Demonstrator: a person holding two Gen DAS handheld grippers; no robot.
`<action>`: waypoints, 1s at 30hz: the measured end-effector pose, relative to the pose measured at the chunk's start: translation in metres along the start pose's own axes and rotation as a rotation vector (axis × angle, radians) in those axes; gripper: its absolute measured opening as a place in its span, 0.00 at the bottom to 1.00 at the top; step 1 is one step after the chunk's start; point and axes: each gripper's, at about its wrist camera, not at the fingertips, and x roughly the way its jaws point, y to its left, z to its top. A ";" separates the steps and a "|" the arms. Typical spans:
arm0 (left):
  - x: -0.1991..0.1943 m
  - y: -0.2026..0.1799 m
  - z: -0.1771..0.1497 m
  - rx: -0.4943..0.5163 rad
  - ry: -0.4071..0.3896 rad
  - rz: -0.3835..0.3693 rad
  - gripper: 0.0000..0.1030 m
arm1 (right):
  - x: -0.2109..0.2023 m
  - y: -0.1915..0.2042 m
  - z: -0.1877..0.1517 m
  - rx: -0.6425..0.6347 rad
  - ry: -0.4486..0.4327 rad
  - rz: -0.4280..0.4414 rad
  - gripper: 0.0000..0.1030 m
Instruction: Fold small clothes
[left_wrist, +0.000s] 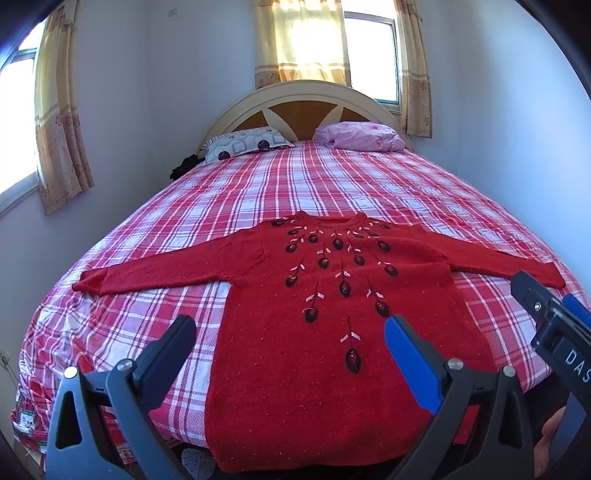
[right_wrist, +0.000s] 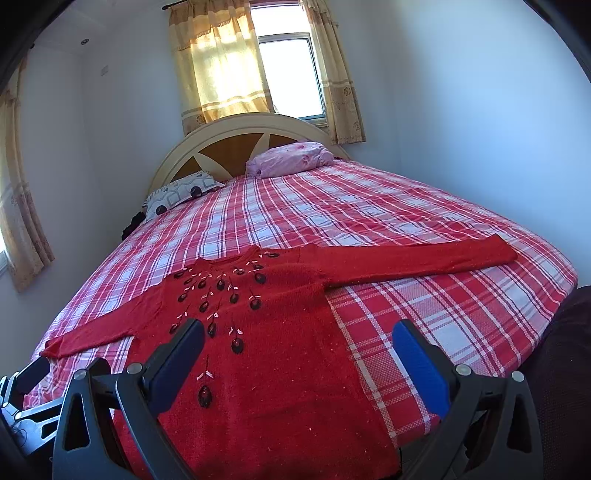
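Observation:
A red knitted sweater (left_wrist: 332, 314) with dark embroidered buds lies flat, front up, on the plaid bed, both sleeves spread sideways. Its hem hangs over the near edge. My left gripper (left_wrist: 290, 328) hovers open above the lower left part of the sweater, nothing between its fingers. In the right wrist view the same sweater (right_wrist: 288, 350) fills the lower middle, its right sleeve (right_wrist: 424, 258) stretched out to the right. My right gripper (right_wrist: 299, 332) stands open over the sweater's right side, empty. The right gripper's tip (left_wrist: 543, 306) also shows at the right of the left wrist view.
The bed (left_wrist: 258, 192) has a red and white plaid sheet. A patterned pillow (left_wrist: 243, 142) and a pink bundle (left_wrist: 362, 136) lie by the headboard. Walls and curtained windows surround the bed. A dark item (left_wrist: 184, 166) sits at the far left bed edge.

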 end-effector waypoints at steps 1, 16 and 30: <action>0.000 0.000 0.000 -0.004 0.003 0.000 1.00 | 0.000 0.000 0.000 0.000 0.002 0.000 0.99; 0.004 0.002 -0.001 0.005 0.009 0.028 1.00 | 0.001 0.000 0.000 0.001 0.005 -0.003 0.99; 0.006 0.002 -0.003 0.004 0.015 0.028 1.00 | 0.004 0.001 -0.003 0.000 0.017 -0.004 0.99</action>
